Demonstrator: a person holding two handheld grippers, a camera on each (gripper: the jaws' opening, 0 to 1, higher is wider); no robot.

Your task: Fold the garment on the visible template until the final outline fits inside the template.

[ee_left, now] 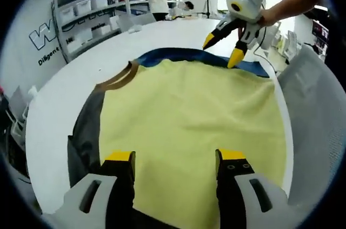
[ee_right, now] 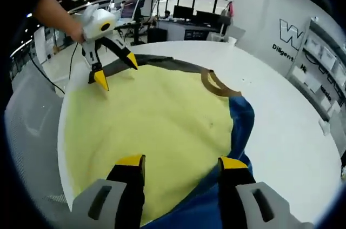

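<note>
Pale yellow garment with brown collar [ee_left: 189,126], dark and blue sleeves, spread flat on white round table [ee_left: 54,99]. Left gripper [ee_left: 175,159] at 6 o'clock, right gripper [ee_left: 223,51] at 12: both spread, empty. Folding apparently unstarted.

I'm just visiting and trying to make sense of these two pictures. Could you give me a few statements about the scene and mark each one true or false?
1. The garment is mostly yellow. True.
2. It lies on a white table. True.
3. The left gripper has its jaws clamped on the cloth. False: its jaws stand apart above the garment and hold nothing.
4. The garment has a brown collar. True.
5. The right gripper is lying flat on the table. False: a hand holds it up over the garment's far edge, jaws spread.
6. The sleeves match the yellow body. False: one sleeve is blue, the other dark grey.
</note>
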